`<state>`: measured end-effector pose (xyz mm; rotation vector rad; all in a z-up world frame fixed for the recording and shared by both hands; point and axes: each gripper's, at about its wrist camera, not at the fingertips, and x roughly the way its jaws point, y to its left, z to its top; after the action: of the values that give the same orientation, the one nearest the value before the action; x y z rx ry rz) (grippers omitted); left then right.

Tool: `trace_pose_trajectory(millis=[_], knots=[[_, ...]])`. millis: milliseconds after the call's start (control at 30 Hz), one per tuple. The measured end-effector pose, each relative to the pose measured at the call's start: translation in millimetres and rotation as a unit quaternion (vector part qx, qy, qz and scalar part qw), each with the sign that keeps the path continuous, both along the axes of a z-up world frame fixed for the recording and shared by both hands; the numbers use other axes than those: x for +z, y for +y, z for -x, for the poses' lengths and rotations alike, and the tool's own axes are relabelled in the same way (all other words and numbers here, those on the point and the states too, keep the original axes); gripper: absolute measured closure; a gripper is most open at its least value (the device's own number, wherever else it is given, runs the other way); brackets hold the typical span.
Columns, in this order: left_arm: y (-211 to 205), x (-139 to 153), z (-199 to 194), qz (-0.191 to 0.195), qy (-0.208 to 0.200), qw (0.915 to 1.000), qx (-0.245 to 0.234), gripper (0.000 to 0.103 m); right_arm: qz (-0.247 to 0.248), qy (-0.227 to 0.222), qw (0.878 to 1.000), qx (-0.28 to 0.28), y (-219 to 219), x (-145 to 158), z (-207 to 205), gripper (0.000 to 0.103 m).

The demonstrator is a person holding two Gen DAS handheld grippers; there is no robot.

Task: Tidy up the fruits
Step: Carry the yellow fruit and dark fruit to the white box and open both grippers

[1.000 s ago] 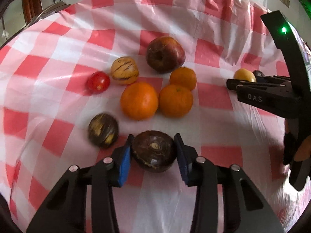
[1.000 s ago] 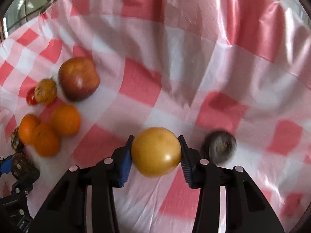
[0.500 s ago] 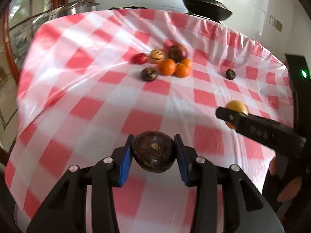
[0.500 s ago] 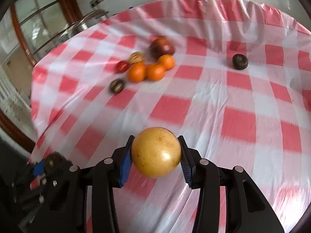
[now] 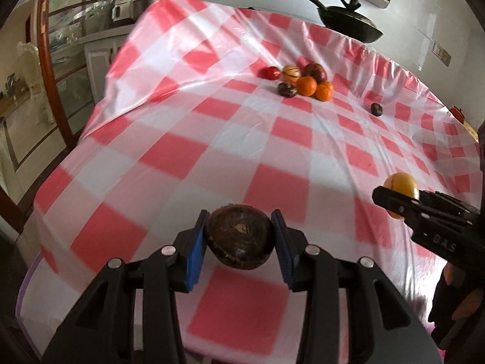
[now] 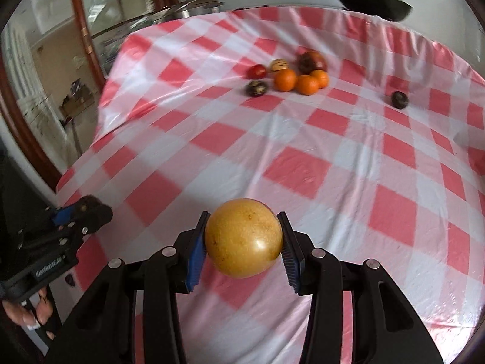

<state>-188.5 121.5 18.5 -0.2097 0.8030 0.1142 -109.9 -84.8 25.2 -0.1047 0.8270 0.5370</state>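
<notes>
I see a glossy plastic tablecloth (image 5: 169, 151), red and white checked, with wrinkles that catch the light. My left gripper (image 5: 240, 238) looks like matt black plastic with blue ribbed pads and small shiny metal screws. The dark brown fruit (image 5: 239, 236) in it has a rough, dull skin. The yellow fruit (image 6: 242, 238) looks smooth and a little shiny, with fine speckles. The oranges (image 6: 285, 79) have a soft sheen. The black pan (image 5: 348, 21) looks matt.
</notes>
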Motion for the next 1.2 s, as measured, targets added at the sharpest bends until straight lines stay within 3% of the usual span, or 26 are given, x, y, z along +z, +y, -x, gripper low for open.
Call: trace_pose_trajectory(millis=[200,500,667,800,1000,1200], knots=[[20,-6,23,0.003,-0.001,0.9999,0.014,0.062,0.014,-0.001,0.999,0.051,30,-7,26,0.059],[49,9,50,0.021,-0.029,0.9986,0.038,0.062,0.01,-0.011,0.995,0.101,61,-5,58,0.059],[72,10,76,0.024,-0.031,0.9973,0.062,0.062,0.007,-0.018,0.988,0.155,83,-3,87,0.059],[99,6,108,0.03,-0.03,0.9943,0.098,0.062,0.011,-0.03,0.977,0.21,107,-3,116,0.059],[140,-3,159,0.043,-0.037,0.9851,0.162,0.062,0.036,-0.053,0.947,0.314,149,-14,170,0.059],[162,-45,180,0.047,0.012,0.9797,0.194,0.061,0.104,-0.051,0.913,0.391,191,-55,209,0.059]])
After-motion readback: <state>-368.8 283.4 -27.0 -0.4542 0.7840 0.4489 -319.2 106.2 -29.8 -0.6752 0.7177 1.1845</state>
